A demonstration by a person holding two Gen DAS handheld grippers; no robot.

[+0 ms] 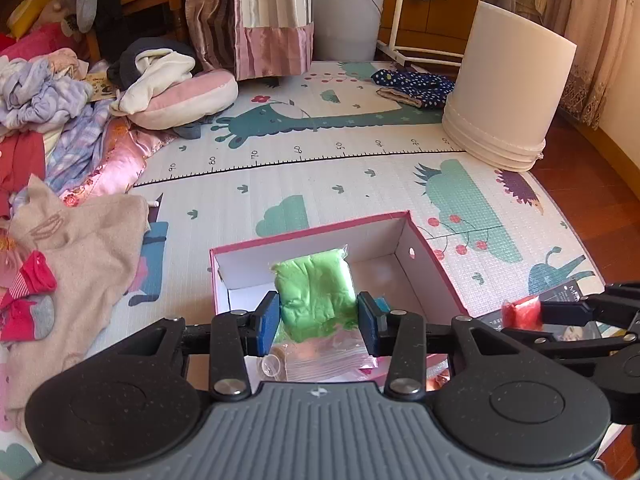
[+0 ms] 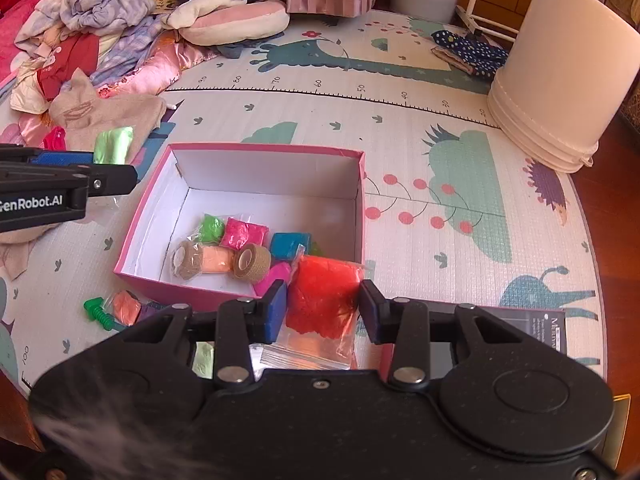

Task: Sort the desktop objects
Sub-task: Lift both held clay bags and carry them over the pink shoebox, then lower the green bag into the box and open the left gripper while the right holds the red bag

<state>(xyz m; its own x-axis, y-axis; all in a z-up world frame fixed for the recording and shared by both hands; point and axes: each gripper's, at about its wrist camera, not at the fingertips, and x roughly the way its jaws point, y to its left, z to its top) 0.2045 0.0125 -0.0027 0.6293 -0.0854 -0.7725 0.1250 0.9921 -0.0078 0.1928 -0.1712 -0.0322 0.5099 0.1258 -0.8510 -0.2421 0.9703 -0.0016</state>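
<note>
Right wrist view, bottom centre: right gripper is clamped on a bag of red clay, blue pads pressing both sides; bag's long axis runs away from the camera, its zip end trailing back toward the gripper body. It hangs over the near right corner of the pink box, so the drop spot lies just ahead and slightly left of the fingers

Left wrist view, bottom centre: left gripper grips a bag of green clay the same way, long axis forward, poised over the near edge of the box, open interior straight ahead

Both bags look about equally close to release; judging by the right view, the left gripper sits at the box's left side, further from the pile

Mid frame in the right view: box floor holds small clay bags in green, pink, blue, peach, plus two tan tape rolls. Lower left outside the box: green plastic bolt and an orange clay bag, unsorted

Hidden: near box wall behind both grippers; the things under the right gripper body are cut off. A dark booklet at right edge, text unreadable

Far: play mat, white bucket, clothes heap upper left
</note>
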